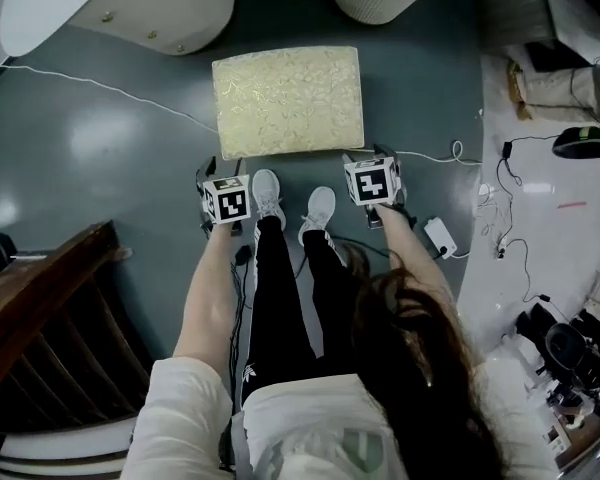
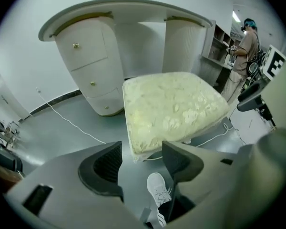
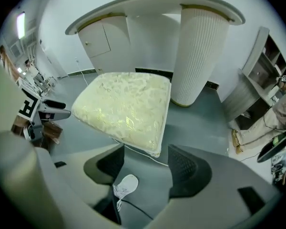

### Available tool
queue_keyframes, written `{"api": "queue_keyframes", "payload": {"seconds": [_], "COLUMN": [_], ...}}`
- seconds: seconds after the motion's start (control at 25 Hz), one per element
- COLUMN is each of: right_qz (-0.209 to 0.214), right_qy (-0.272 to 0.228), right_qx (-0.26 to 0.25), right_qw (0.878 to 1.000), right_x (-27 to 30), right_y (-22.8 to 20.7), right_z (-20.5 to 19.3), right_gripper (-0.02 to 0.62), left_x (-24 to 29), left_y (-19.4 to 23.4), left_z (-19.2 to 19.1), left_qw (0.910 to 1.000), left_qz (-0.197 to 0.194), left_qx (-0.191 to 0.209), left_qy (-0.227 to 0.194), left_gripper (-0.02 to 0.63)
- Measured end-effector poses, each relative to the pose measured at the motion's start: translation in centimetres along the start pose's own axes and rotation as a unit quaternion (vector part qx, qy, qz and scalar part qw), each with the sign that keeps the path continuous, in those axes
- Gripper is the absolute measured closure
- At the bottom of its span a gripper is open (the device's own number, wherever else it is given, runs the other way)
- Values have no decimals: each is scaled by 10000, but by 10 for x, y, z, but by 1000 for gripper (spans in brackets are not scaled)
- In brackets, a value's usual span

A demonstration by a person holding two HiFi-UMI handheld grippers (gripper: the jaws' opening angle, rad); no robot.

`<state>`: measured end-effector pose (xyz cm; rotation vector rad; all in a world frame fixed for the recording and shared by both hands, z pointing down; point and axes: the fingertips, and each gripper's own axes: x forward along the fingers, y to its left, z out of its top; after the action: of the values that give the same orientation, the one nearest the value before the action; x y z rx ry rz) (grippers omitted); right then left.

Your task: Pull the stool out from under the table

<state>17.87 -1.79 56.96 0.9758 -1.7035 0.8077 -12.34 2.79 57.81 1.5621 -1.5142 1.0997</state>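
Note:
The stool [image 1: 288, 101] has a cream patterned cushion and stands on the grey floor in front of the white table [image 1: 120, 8], out from under its top. My left gripper [image 1: 223, 206] hangs at the stool's near left corner and my right gripper [image 1: 372, 186] at its near right corner. Both are above the floor and apart from the cushion. In the left gripper view the jaws of my left gripper [image 2: 142, 159] are open, with only floor and a shoe between them, and the stool [image 2: 171, 109] lies beyond. My right gripper [image 3: 147, 163] is open too, with the stool [image 3: 126, 109] ahead of it.
The person's white shoes [image 1: 268, 196] stand just behind the stool. A white cable [image 1: 100, 86] crosses the floor, and a power adapter [image 1: 441, 236] lies at the right. Dark wooden furniture [image 1: 40, 318] is at the left, a cluttered white bench [image 1: 550, 198] at the right. Another person [image 2: 243, 42] stands at shelves.

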Motion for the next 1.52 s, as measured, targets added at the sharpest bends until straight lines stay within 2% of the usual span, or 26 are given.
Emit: {"api": "queue_keyframes", "payload": {"seconds": [0.08,0.16,0.24,0.4,0.48,0.56,0.64,0.72,0.84,1.04,1.2,1.28,1.36,1.44,1.52], "right_qz": [-7,28,85,-36,-120,-116,-82,-78,-64,56,215,256,228,161,84], "right_qy": [-106,-356,-789,-1604,-1923,-2230,-2595,-3080,-3910,-5144,-5668,-5806,-5869,-5891,-5876], "right_qx": [-4,68,29,-223,-443,-683,-812,-812,-717,-549,-407,-462,-468,-395,-268], "right_qw": [9999,9993,9968,9868,9803,9723,9623,9479,9176,8558,8226,8125,8080,8069,8087], "right_x": [-31,-70,-119,-221,-263,-299,-334,-372,-438,-529,-568,-577,-579,-577,-573], "right_y": [2,6,15,17,22,29,33,32,35,54,59,62,63,62,59], "right_z": [18,41,70,115,134,153,172,192,217,239,234,229,222,214,203], "right_gripper": [310,310,310,311,311,310,311,311,311,311,313,344,378,412,478], "left_x": [-27,-61,-104,-178,-216,-260,-308,-356,-429,-519,-566,-580,-586,-584,-581], "left_y": [0,-3,-11,-41,-47,-48,-54,-63,-70,-69,-79,-84,-85,-85,-86], "left_z": [24,57,97,178,209,239,267,294,325,346,347,344,335,324,314], "left_qw": [9997,9973,9916,9749,9634,9485,9325,9164,8926,8611,8337,8216,8134,8128,8151], "left_qz": [-7,-73,-213,-563,-699,-814,-957,-1054,-1029,-738,-611,-529,-338,-190,-145], "left_qx": [-185,-540,-849,-952,-1041,-1113,-1021,-817,-485,34,185,167,172,165,103], "left_qy": [-151,-496,-948,-1930,-2369,-2850,-3331,-3774,-4362,-5031,-5485,-5673,-5804,-5820,-5791], "left_gripper": [336,336,336,336,336,336,336,336,338,379,423,460,549,561,566]}}
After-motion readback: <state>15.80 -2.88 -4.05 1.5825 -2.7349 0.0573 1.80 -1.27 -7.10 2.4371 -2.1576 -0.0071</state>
